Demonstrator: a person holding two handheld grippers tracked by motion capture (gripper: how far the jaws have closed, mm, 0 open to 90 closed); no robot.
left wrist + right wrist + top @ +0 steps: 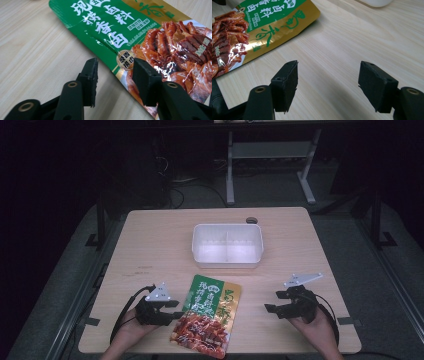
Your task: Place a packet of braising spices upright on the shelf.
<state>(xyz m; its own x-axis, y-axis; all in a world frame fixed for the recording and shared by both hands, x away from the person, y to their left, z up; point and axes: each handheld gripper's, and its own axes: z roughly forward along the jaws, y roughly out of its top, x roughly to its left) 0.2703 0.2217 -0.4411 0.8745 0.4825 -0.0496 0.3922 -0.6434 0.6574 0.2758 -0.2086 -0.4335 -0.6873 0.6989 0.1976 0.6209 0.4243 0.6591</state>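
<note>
At the near left, the left gripper (172,312) sits with its jaws spread across the left edge of the glossy food pouch (207,316), one jaw over bare wood, the other over the printed film, nothing pinched yet. The pouch lies flat at the near middle of the table (150,250), its bottom close to the near edge. If the jaws close shallowly, I'd expect the slick film to slip out or skid toward that edge. Beyond stands the white divided tub (227,244), with clear wood between. At right, the right gripper (277,307) hovers wide open, well apart from the pouch.
</note>
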